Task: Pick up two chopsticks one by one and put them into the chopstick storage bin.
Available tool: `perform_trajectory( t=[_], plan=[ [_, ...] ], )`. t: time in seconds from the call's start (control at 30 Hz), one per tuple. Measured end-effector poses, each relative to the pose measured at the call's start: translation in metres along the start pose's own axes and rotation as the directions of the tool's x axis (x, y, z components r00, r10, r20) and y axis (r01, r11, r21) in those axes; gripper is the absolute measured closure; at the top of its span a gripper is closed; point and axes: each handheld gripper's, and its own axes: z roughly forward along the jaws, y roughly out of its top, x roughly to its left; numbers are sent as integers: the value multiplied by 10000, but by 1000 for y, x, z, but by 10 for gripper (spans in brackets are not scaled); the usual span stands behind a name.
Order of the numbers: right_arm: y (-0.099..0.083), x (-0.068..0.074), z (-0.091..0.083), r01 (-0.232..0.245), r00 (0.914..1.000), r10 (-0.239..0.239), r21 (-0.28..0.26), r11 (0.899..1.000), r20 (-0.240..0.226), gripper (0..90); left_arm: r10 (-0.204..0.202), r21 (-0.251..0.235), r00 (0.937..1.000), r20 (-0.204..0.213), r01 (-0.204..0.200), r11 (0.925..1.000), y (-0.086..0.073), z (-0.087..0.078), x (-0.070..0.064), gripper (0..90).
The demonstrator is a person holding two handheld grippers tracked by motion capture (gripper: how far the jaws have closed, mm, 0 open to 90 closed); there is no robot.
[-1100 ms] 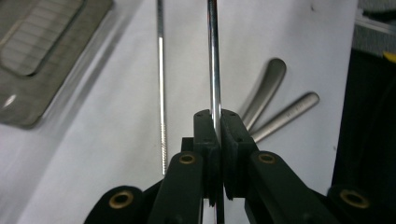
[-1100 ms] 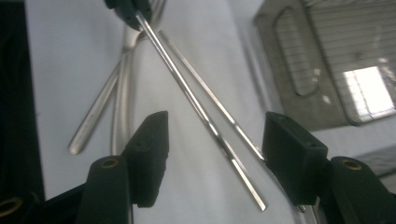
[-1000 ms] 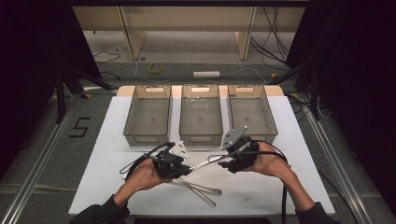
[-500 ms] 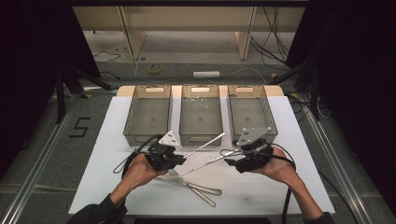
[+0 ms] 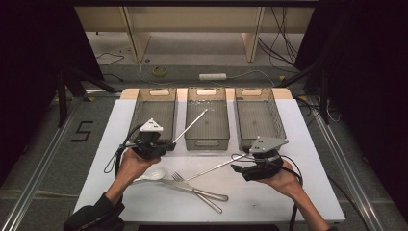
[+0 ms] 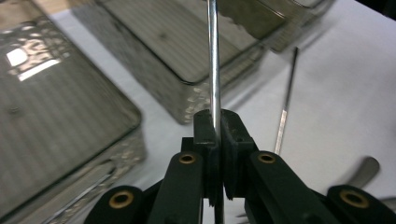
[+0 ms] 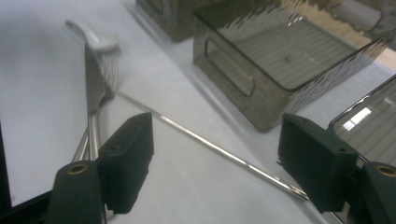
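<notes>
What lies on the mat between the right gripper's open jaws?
In the right gripper view, a thin metal chopstick lies slantwise on the white mat between the right gripper jaws, untouched by either.

Grey floor (image 5: 43,159) strewn with cables (image 5: 269,33), black curtains (image 5: 370,72) either side, wooden legs (image 5: 132,33) behind

Far edge: three bins (image 5: 206,120) stand side by side, narrow gaps between, walling off the table's (image 5: 308,144) far side.
Middle bin: rod (image 5: 190,126), clamped in the left gripper (image 5: 163,147), slants over its near wall.
Centre front: second rod (image 5: 211,169) lies loose between the right gripper's (image 5: 236,168) spread jaws.
Near centre: spoon (image 5: 151,174), fork (image 5: 195,190) and knife (image 5: 192,188) lie crossed, blocking a low pass.
Right strip: bare tabletop beside the right bin.
Near right corner: bare.
</notes>
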Motion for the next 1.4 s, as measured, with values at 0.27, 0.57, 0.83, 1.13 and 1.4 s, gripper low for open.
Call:
perform_trajectory(
  t=[0.27,0.57,0.83,1.13,1.4],
  plan=[
    [-11,3,-3,-475,9987,486,-795,9957,118,265,-934,-500,9928,-749,898,9947,11,-4,32,859],
    [-20,7,-6,-895,9959,906,-1154,9893,41,262,-1814,-909,9702,-1608,1684,9815,19,2,66,858],
    [-25,3,-12,-1455,9888,1491,-1739,9739,78,260,-2409,-906,9513,-1923,2272,9696,18,15,88,857],
    [-27,2,-11,-1581,9870,1609,-1834,9702,2,260,-2589,-726,9349,-2426,2486,9659,15,27,107,857],
    [-27,4,-8,-1486,9887,1494,-1703,9741,-84,260,-2871,-719,9162,-2795,2782,9578,9,31,116,853]
  ],
)
